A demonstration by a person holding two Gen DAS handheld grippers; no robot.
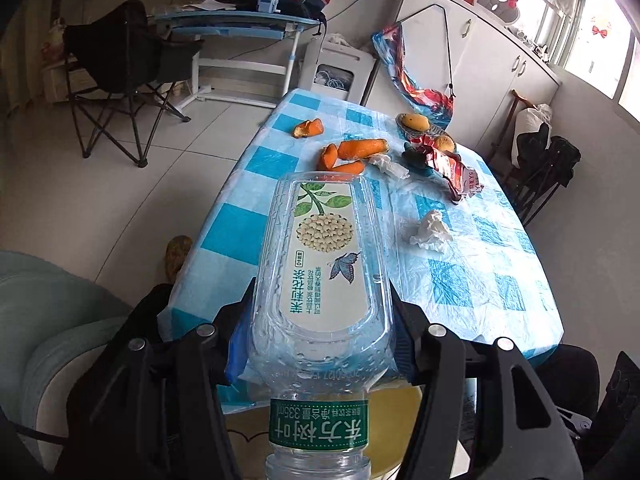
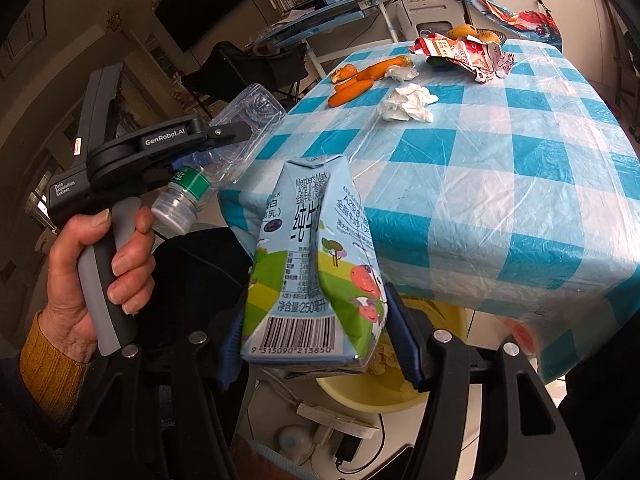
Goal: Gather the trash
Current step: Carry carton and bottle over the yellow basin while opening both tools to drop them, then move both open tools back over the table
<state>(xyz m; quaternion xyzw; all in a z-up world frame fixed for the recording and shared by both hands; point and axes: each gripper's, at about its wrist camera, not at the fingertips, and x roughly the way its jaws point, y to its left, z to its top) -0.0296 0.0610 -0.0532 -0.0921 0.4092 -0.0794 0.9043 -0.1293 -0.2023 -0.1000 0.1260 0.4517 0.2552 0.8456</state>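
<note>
My left gripper (image 1: 320,344) is clamped across an empty clear bottle (image 1: 322,264), its long axis running along my fingers, base far, neck and cap near and cut off at the frame's bottom. My right gripper (image 2: 316,344) is squeezed on a crumpled milk carton (image 2: 316,264), standing upright between the pads. Both loads hang off the near edge of the checked table (image 2: 500,184), and the yellow basin (image 2: 372,394) sits on the floor below; I judge that the drop point, with the carton almost straight over it and the bottle off to the left. Far across the table lie orange peels (image 1: 348,154), two crumpled tissues (image 1: 432,232) and a red wrapper (image 1: 452,166). The basin's contents are mostly hidden behind the carton.
</note>
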